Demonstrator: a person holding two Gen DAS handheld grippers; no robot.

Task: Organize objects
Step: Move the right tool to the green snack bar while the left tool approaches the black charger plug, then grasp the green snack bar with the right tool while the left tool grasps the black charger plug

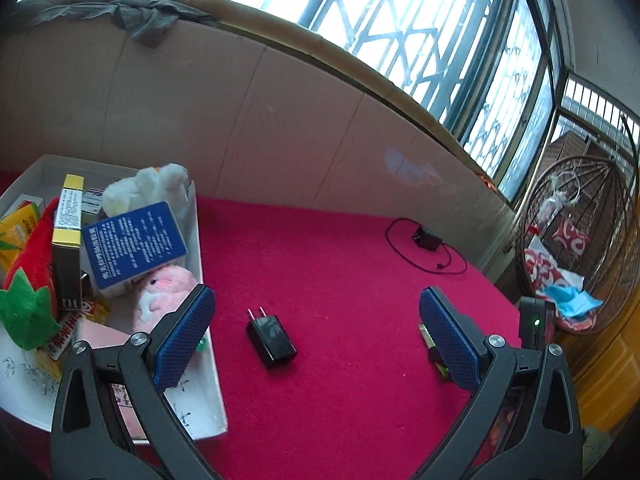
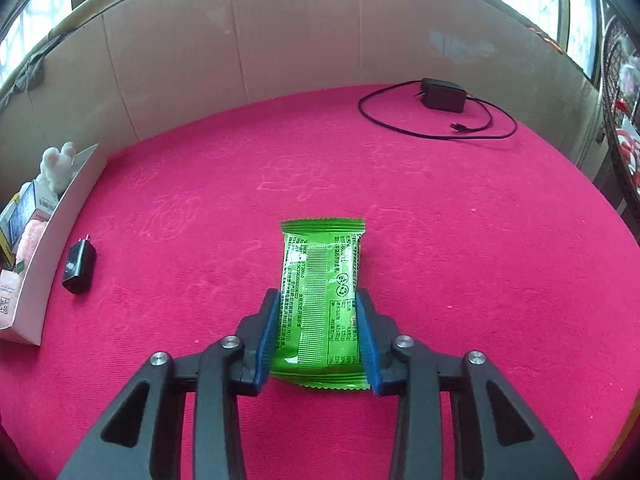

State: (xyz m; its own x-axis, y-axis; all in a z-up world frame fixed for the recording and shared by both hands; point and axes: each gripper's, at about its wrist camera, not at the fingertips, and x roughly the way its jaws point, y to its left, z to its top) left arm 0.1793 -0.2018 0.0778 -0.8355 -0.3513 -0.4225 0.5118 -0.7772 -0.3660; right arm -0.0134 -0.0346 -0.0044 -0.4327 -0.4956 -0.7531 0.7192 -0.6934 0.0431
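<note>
The right gripper is pinching the crinkly green foil snack packet across its width, long axis running away from it, right of the white cardboard box, while the spread left gripper is hovering nearer that box.

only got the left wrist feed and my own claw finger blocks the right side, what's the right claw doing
observer: The right claw is closed on a green snack packet, with one pad on each long side.
operator: is it up off the table
observer: It does not look so. The packet appears to lie flat on the red cloth, back seam up.
operator: which end has it got
observer: The near end. The far end sticks out past the fingertips, toward the cardboard wall.
</note>
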